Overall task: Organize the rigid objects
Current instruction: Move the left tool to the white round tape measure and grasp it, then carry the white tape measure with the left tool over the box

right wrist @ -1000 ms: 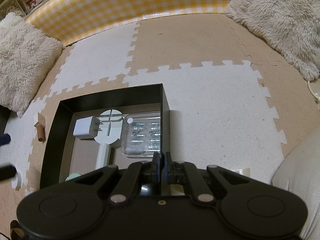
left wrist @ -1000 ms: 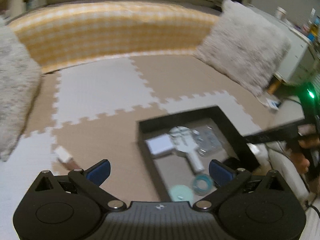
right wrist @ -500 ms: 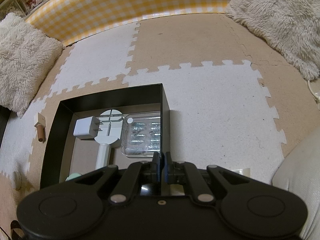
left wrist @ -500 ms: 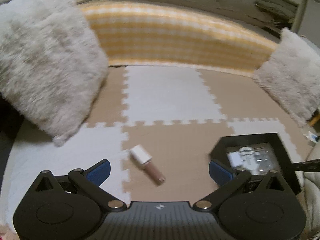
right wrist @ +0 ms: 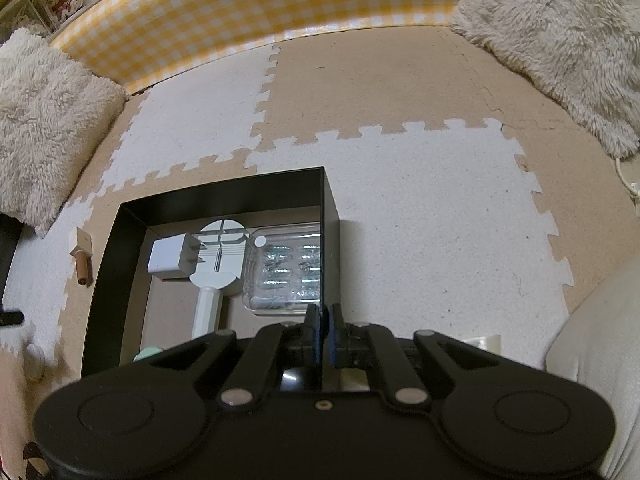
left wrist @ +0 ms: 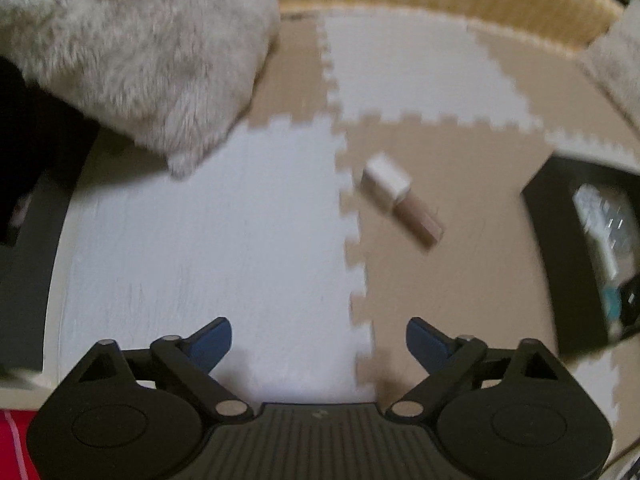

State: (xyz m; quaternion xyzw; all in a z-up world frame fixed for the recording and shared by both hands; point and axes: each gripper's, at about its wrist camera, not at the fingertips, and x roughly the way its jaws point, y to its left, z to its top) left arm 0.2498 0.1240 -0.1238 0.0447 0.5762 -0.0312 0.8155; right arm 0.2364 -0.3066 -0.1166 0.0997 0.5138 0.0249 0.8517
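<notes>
A small bottle (left wrist: 400,200) with a white cap and a brown body lies on a tan floor mat; it also shows left of the box as the bottle (right wrist: 82,256). My left gripper (left wrist: 320,340) hovers short of it and to its left, jaws wide and closing, nothing between them. The black box (right wrist: 224,188) holds a white plug adapter (right wrist: 172,258), a white round-headed tool (right wrist: 218,256), a clear plastic case (right wrist: 288,272) and a mint-green item (right wrist: 148,354). My right gripper (right wrist: 322,320) is shut on the box's right wall.
Fluffy cushions lie at the left (left wrist: 132,48) and at the far right (right wrist: 560,40). A yellow checked bolster (right wrist: 260,12) borders the puzzle mats at the back. A small round white object (right wrist: 34,360) sits on the floor left of the box.
The left wrist view has swung left, away from the box, and dropped lower; the bottle now lies nearer and right of centre. Its jaws have narrowed slightly. The right gripper has not moved.
</notes>
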